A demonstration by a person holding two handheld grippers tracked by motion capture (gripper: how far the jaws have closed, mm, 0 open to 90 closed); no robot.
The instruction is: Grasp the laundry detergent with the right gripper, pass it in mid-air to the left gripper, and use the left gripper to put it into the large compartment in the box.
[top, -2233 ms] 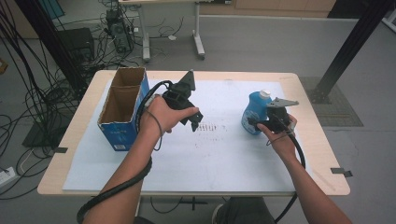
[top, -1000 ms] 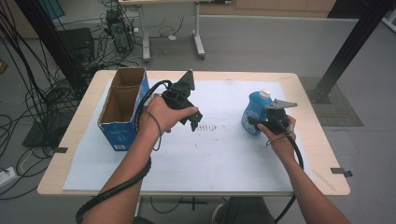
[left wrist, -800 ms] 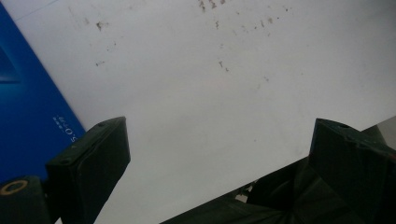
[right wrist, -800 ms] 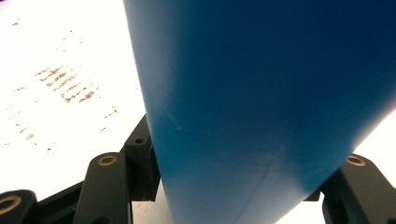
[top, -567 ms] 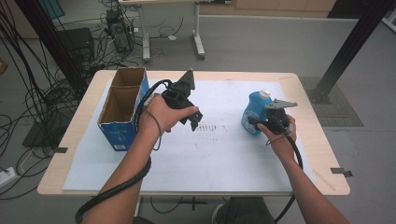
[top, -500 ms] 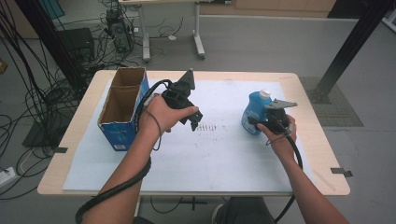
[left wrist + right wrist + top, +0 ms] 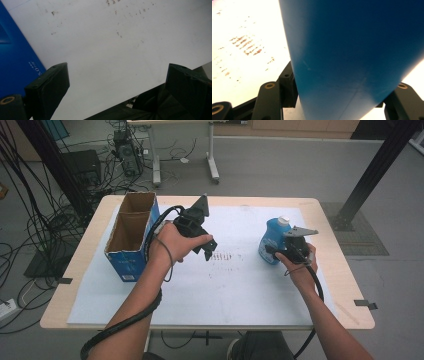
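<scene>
In the high view a person stands at a table (image 7: 75, 270) covered by a white sheet (image 7: 240, 285). The right gripper (image 7: 287, 251) is at the blue bottle (image 7: 272, 240), which stands upright with a white cap on the right part of the sheet. From above one cannot see how the jaws sit on the bottle, because the gripper's body and the hand cover them. The right gripper view answers this: the blue bottle (image 7: 352, 55) is very close to the camera and between the two black jaws, which press on its sides – the right gripper (image 7: 337, 97) is clamped on it. This view also shows brownish marks (image 7: 247, 45) on the sheet beside the bottle.

The left gripper (image 7: 202, 237) is held above the middle of the sheet, near the open cardboard box (image 7: 131, 235) with blue sides. In the left gripper view the jaws of the left gripper (image 7: 117, 82) stand wide apart with only white sheet (image 7: 112, 42) between them – nothing is held. The blue wall of the box (image 7: 15, 55) shows at the left edge there, but its open top can be seen just from above
</scene>
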